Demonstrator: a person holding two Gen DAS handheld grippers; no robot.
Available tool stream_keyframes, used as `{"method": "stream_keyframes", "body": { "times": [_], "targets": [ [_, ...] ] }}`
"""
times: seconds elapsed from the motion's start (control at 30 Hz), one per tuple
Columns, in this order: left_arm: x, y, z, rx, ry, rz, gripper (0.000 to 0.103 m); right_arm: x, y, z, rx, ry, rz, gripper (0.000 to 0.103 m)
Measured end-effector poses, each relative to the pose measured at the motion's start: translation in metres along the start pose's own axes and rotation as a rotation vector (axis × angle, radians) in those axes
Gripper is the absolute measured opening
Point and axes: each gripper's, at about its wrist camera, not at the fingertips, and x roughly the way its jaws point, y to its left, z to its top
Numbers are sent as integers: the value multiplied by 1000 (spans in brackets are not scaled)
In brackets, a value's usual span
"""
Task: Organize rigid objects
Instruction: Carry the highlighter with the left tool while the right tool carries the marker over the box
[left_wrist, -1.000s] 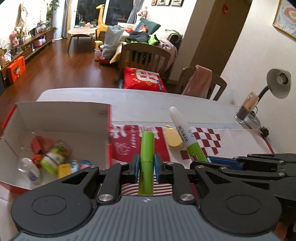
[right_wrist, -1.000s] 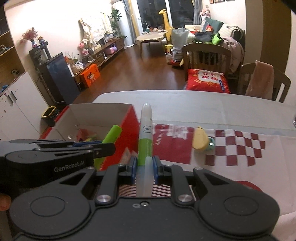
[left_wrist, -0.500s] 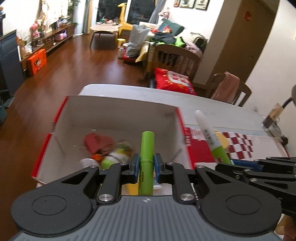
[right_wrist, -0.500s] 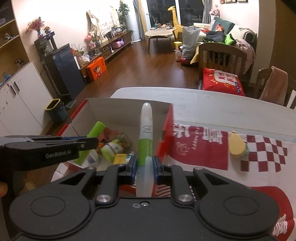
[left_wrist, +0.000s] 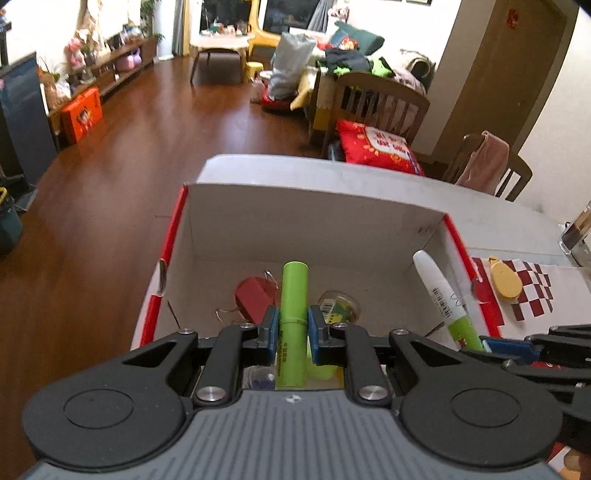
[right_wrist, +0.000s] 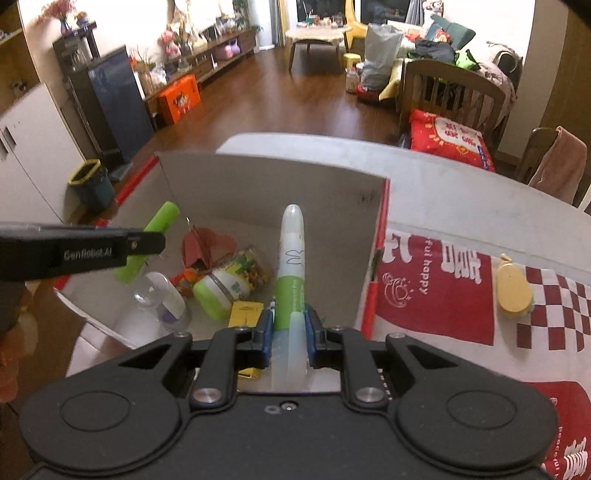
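Looking along your left gripper (left_wrist: 292, 328), you lose the near end of the lime-green cylindrical tube (left_wrist: 293, 295) behind the grey housing, and the clutter under the fingers is only half visible: a red folded piece (left_wrist: 253, 297), a clear jar with a printed label (left_wrist: 338, 308) and something clear and blurred lower down. The blue pads pinch the tube at mid-length. Its long axis runs straight ahead along the fingers, the flat end aimed at the far wall of the white cardboard box with red edges (left_wrist: 314, 221), above the box's floor. Your right gripper (left_wrist: 491, 345) is cut off at the right edge, so its pads are hard to read here. The white-capped green marker (left_wrist: 441, 295) it carries leans up and left over the box's right wall.

From the right wrist, your right gripper (right_wrist: 290, 334) pinches that marker (right_wrist: 291, 258) by its pale translucent near end, which blurs into the housing. Its long axis points forward, rounded white tip toward the box (right_wrist: 258, 184) back wall. Your left gripper (right_wrist: 140, 243) enters from the left and hides the tube's (right_wrist: 155, 232) middle. On the red-and-white printed cloth (right_wrist: 436, 295) beside the box lies a yellow oval object (right_wrist: 513, 291), details unclear.
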Motion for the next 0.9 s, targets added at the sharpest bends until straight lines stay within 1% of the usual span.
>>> {"method": "stream_keyframes", "body": {
  "times": [0.17,0.37,0.43,0.53,0.7,0.77,0.83,0.9],
  "targets": [
    [18,10,3,11,9,39,17,23,7,1,-12,40,-26,17],
    [39,23,5,37,57,103,17,43,18,1,-43,74,-44,17],
    [44,22,5,48,77,87,17,48,20,1,-53,90,-42,17],
    [52,18,5,77,107,103,17,55,24,0,-63,113,-35,17],
    [60,19,4,66,151,99,17,60,21,-3,-44,141,-23,17],
    [62,19,3,66,166,94,17,58,21,-4,-40,141,-13,20],
    [62,22,2,62,180,85,17,56,22,-3,-34,144,4,25],
    [61,24,1,59,190,81,17,55,21,-2,-20,148,15,25]
  ]
}}
